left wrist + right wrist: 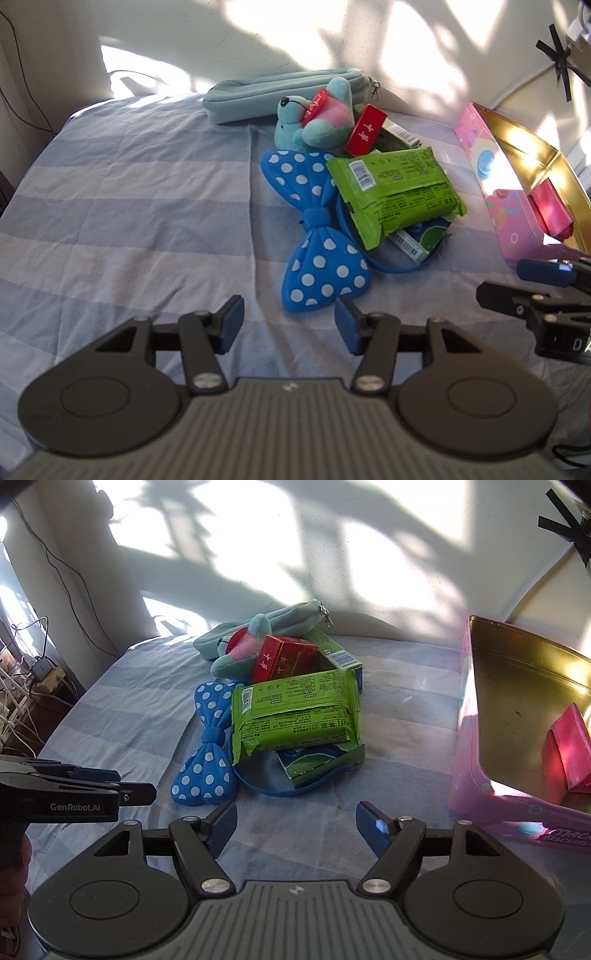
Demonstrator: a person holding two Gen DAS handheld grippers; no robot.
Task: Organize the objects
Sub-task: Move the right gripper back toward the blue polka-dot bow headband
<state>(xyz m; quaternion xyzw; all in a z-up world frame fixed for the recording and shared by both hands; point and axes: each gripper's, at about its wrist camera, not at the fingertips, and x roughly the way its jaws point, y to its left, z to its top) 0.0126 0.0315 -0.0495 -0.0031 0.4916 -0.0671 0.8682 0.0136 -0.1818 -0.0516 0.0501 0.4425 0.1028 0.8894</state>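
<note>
My left gripper [290, 325] sits low at the bottom centre of its view, jaws spread wide and holding nothing. My right gripper [295, 827] does the same in its own view, fingers parted and empty, level beside the left.

both wrist views low over striped cloth [129, 206], facing wall, sharing polka-dot bow [317, 236] pile
</note>
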